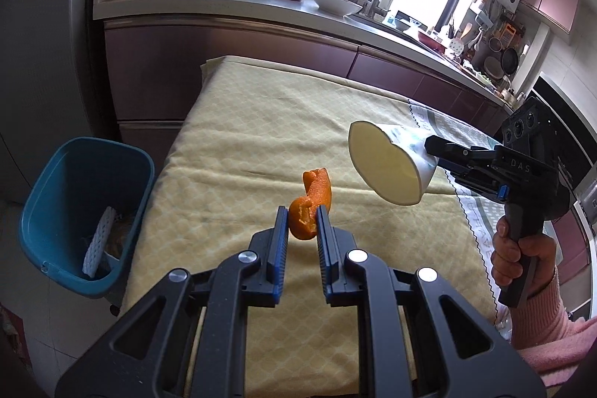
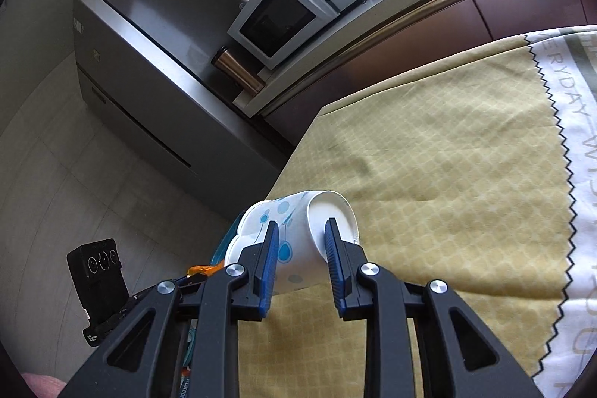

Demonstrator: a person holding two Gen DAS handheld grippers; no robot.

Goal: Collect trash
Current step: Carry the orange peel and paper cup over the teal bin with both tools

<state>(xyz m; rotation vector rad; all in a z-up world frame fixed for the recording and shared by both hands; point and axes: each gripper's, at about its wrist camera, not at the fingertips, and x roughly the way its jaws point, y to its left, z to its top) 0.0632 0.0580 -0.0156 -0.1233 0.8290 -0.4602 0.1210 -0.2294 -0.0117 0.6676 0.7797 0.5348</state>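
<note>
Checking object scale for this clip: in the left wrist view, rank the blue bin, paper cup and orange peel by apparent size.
1. blue bin, largest.
2. paper cup, held by the right gripper.
3. orange peel, smallest, pinched in the left gripper.
The order looks clear despite differing distances.

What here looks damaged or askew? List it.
The paper cup in the right gripper is crushed, its rim dented out of round, and it is held sideways above the tablecloth. Nothing looks spilled.
</note>
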